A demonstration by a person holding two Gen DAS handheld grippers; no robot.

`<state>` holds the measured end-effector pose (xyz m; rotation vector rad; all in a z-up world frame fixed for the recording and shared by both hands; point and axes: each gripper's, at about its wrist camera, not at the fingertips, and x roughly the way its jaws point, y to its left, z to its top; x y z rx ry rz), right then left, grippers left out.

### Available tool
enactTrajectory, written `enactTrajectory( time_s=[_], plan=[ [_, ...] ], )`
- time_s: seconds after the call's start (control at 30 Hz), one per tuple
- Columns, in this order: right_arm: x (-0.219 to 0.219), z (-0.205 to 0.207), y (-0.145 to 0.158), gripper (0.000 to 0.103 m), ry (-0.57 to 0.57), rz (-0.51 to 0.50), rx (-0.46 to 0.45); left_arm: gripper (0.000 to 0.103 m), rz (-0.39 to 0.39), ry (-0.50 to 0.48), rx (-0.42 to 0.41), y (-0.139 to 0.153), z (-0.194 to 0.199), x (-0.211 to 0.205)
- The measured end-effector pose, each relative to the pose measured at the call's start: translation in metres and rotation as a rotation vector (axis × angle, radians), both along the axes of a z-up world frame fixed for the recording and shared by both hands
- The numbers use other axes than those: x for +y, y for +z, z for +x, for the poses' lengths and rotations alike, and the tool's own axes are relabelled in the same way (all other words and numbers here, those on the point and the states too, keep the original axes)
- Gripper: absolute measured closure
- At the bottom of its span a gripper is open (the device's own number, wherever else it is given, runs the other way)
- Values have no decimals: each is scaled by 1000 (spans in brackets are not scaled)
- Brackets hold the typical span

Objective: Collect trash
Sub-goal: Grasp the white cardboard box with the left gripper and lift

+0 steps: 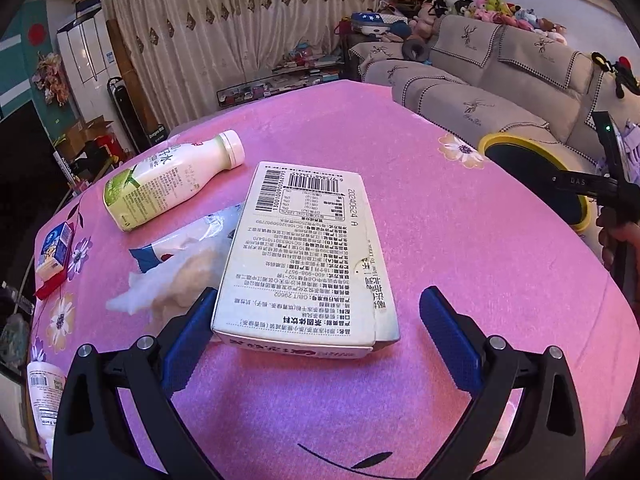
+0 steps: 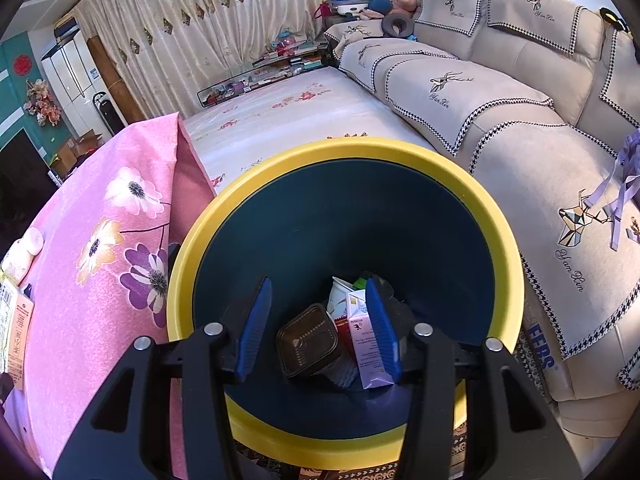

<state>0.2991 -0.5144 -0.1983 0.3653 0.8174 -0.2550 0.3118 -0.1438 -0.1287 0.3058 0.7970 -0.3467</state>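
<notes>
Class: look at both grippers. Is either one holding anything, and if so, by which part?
Neither. The left gripper is open, its fingers either side of the box's near end, not closed on it. The right gripper is open and empty above the bin.

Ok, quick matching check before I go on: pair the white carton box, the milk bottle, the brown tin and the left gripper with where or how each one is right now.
Things:
1. white carton box
2. milk bottle
3. brown tin
4. left gripper

Places or states:
A. inside the yellow-rimmed bin
B. lying on its side on the pink tablecloth, away from the fingers
C. open, fingers on either side of a box
D. flat on the table, barcode side up, between the blue fingers

Pairs: 1-D, 2-B, 3-A, 4-C
</notes>
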Motion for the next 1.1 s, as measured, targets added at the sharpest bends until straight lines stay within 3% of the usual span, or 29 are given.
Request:
enactTrajectory(
  time_s=[0.1, 0.17, 0.3, 0.47, 0.53, 0.67, 0.87, 1.1],
  plan=[
    [0, 1, -2, 56, 2, 5, 0, 8, 28, 0, -5, -3, 2, -7],
    [-2, 0, -2, 56, 0, 9, -1, 21, 62, -11, -14, -5, 1, -14],
    [-6, -2, -4, 56, -5, 18, -3, 30, 75, -22, 11, -9, 6, -23],
    [-9, -4, -6, 56, -6, 26, -2, 25, 59, -4, 39, -9, 20, -30],
    [-10, -5, -6, 56, -6, 29, -4, 32, 39, -15, 48, -9, 24, -33],
    [-14, -9, -5, 56, -12, 36, -11, 32, 14, -28, 51, -7, 26, -36],
    [-20, -17, -4, 56, -23, 49, -22, 32, -6, -66, 15, 8, 7, -48],
    [-22, -28, -1, 56, -26, 55, -35, 32, -44, -174, -16, 31, -23, -84]
  ],
)
